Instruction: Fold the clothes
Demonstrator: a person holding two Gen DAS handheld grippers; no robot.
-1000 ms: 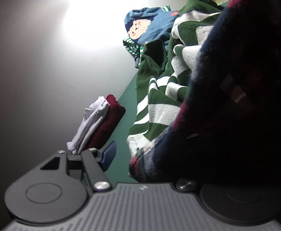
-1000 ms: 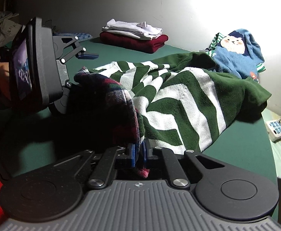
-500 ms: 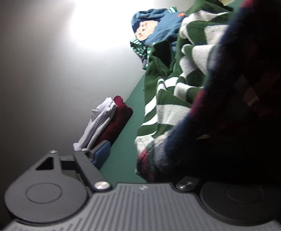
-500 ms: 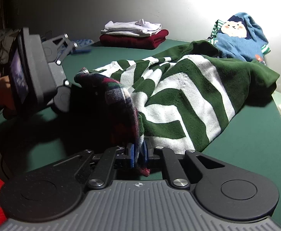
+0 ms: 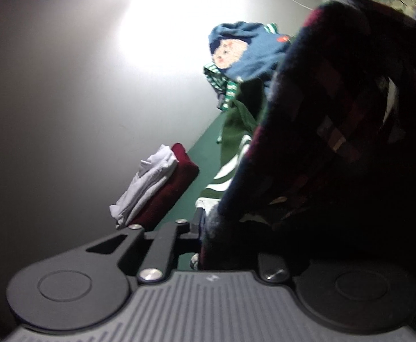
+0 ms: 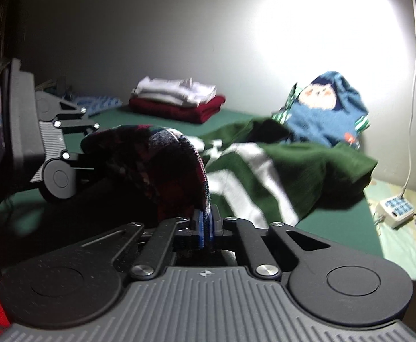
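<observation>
A dark plaid garment [image 6: 162,159] hangs in a hump between my two grippers, above the green-and-white striped sweater [image 6: 279,171]. My right gripper [image 6: 205,225] is shut, its blue pads pinching the plaid garment's edge. My left gripper [image 6: 88,156] reaches into the garment's far side from the left. In the left wrist view the plaid garment [image 5: 336,142] fills the right half. There the left gripper [image 5: 208,228] has its jaws closing with the plaid cloth between them. One finger [image 5: 195,222] presses on the cloth; the other is hidden under it.
A folded stack [image 6: 179,99], white on dark red, sits at the back of the green table [image 6: 336,233] by the wall. A blue hoodie [image 6: 324,108] with a bear face lies at the back right. A power strip [image 6: 396,211] and cable lie past the table's right edge.
The left jaws have narrowed from wide apart onto the plaid cloth. Both grippers have risen, lifting the plaid garment up off the striped sweater.
</observation>
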